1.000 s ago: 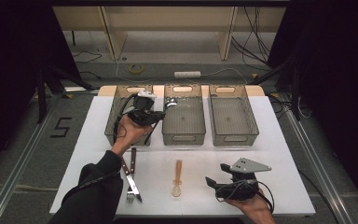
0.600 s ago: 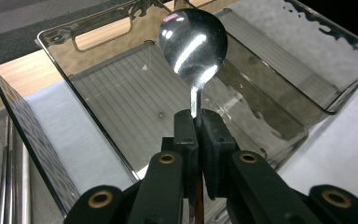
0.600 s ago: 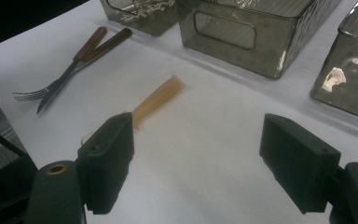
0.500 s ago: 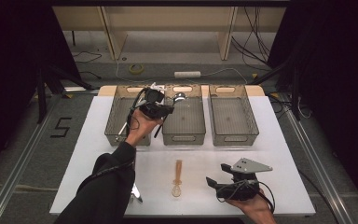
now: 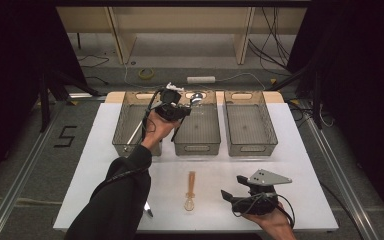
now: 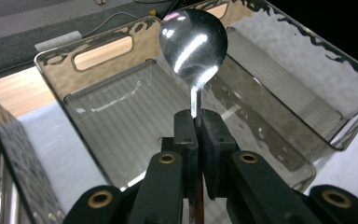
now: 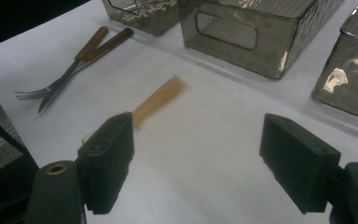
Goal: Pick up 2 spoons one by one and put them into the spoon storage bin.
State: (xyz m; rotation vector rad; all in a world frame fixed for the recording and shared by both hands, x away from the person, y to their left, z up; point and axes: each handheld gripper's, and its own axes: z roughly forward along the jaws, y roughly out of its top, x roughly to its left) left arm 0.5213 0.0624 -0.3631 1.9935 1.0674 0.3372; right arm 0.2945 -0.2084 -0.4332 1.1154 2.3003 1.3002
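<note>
Steel spoon [image 6: 193,44] clamped by its neck in left gripper [image 6: 196,122] fingers, bowl raised over middle smoked-plastic bin [image 6: 121,88] for sorting; right gripper [image 7: 200,154] fingers apart above white bench [image 7: 205,121].

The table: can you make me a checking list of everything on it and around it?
Surface: white table top, bare patches clean.
Job's things: metal spoon held by its handle over the middle bin; left bin holds a long metal piece; right bin looks empty.
Clutter: wooden spoon, plus a fork and knife with brown handles, lying on the table.
Grippers: left gripper shut on the spoon; right gripper open, low over the table.
Cables: loose ones on the floor behind.
Surroundings: dark curtains, wooden frame.
</note>
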